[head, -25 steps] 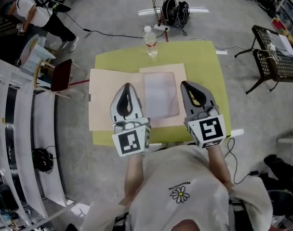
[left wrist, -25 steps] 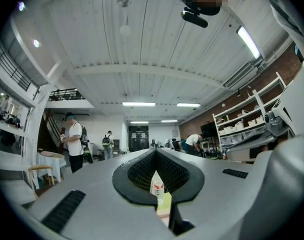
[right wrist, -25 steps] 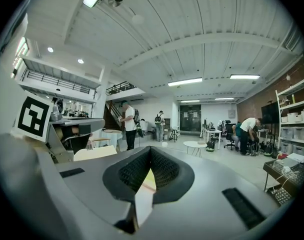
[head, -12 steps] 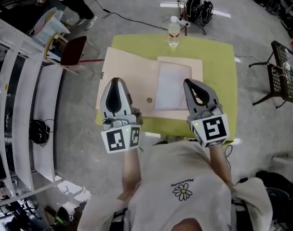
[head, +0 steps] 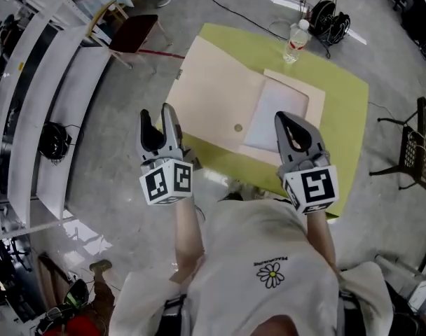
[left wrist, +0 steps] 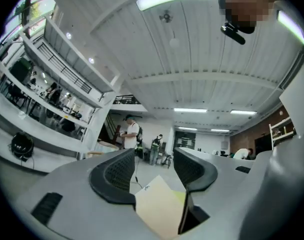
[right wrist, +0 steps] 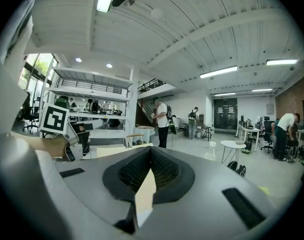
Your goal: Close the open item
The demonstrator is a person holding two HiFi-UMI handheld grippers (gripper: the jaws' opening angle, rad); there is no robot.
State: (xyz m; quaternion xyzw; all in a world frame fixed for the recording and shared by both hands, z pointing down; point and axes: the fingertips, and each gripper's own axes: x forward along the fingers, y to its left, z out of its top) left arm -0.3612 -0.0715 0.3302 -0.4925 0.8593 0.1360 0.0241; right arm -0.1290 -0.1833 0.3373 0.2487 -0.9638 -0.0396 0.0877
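An open beige folder (head: 216, 93) lies on the yellow-green table (head: 339, 117), its wide left flap reaching past the table's left edge. A white sheet (head: 277, 112) rests on the right flap, and a small snap (head: 238, 127) sits near the fold. My left gripper (head: 159, 120) hangs off the folder's near left edge, its jaws opening. In the left gripper view a corner of the folder (left wrist: 159, 206) shows low in the gap, and the pads (left wrist: 117, 171) do not touch it. My right gripper (head: 289, 126) is shut over the folder's near edge, right of the fold; a beige sliver (right wrist: 144, 196) shows beneath its closed jaws.
A water bottle (head: 295, 39) stands at the table's far edge, with black gear (head: 328, 19) on the floor behind it. A dark red chair (head: 134, 32) and white shelving (head: 52, 110) are to the left. A black wire rack (head: 424, 142) stands at the right.
My left gripper has shifted left from over the folder to its near left edge, and its jaws have parted. The right gripper has stayed shut over the near edge.
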